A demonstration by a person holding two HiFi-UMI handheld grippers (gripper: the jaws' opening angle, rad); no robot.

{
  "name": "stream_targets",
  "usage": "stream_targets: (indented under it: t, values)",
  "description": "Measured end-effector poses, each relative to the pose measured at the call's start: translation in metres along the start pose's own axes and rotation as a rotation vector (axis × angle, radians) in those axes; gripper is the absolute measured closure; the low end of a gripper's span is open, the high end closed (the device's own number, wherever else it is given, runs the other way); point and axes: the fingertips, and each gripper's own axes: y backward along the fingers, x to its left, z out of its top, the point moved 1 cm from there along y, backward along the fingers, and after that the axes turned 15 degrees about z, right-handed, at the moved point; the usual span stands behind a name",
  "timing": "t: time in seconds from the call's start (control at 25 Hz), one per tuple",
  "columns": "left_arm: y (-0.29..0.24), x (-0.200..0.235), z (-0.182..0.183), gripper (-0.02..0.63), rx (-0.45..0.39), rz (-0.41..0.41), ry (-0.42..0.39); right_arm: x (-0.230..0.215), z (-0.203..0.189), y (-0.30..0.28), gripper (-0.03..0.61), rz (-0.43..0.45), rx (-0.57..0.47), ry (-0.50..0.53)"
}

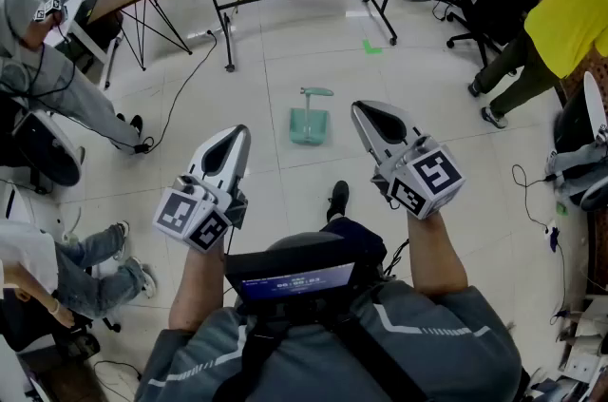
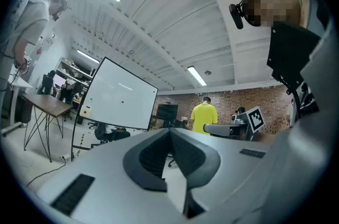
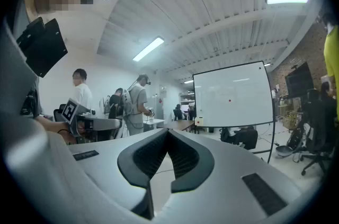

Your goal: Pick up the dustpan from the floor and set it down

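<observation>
1. While my gripper views take in the whiteboard (image 3: pixel 233 96), only my head view shows the green dustpan (image 1: pixel 310 123), on the floor (image 1: pixel 285 48) at twelve o'clock, ahead of both tongs.
2. My left gripper (image 1: pixel 234 140) and right gripper (image 1: pixel 372 117) point level, both clenched, empty.

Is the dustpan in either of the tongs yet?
No, the green dustpan stands on the floor ahead, apart from the left tongs and the right tongs, both shut and empty.

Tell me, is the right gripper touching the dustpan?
Apart. The head view shows bare floor between the right gripper and the dustpan; the right gripper view shows shut jaws holding nothing.
</observation>
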Motion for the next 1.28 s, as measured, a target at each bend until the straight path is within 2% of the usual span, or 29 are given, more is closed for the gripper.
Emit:
stream_targets:
  t: [0.12, 0.4, 0.6, 0.76, 0.92, 1.04, 1.12, 1.2, 1.28]
  values:
    - [-0.065, 0.015, -0.013, 0.592, -0.006, 0.013, 0.0, -0.065, -0.011, -0.016, 0.56, 0.015, -0.014, 0.008]
    - [-0.23, 0.025, -0.017, 0.592, 0.007, 0.072, 0.003, -0.227, -0.021, -0.039, 0.56, 0.112, 0.035, -0.008]
    - [-0.316, 0.035, -0.018, 0.592, 0.03, 0.102, -0.001, -0.308, -0.028, -0.056, 0.56, 0.157, 0.044, -0.035]
    - [-0.36, 0.075, -0.018, 0.592, 0.048, 0.071, -0.01, -0.344, -0.044, -0.098, 0.56, 0.155, 0.065, -0.048]
    - [-0.4, 0.126, -0.018, 0.592, 0.059, 0.001, -0.011, -0.372, -0.055, -0.15, 0.56, 0.117, 0.1, -0.043]
    - [-0.414, 0.162, -0.02, 0.592, 0.055, -0.059, -0.011, -0.377, -0.068, -0.183, 0.56, 0.086, 0.112, -0.053]
    - [-0.421, 0.191, -0.027, 0.592, 0.057, -0.068, 0.012, -0.379, -0.079, -0.205, 0.56, 0.085, 0.111, -0.057]
    - [-0.435, 0.211, -0.041, 0.592, 0.086, -0.072, 0.0, -0.391, -0.09, -0.223, 0.557, 0.089, 0.101, -0.059]
    - [-0.452, 0.217, -0.059, 0.592, 0.122, -0.092, -0.022, -0.404, -0.101, -0.231, 0.504, 0.098, 0.1, -0.064]
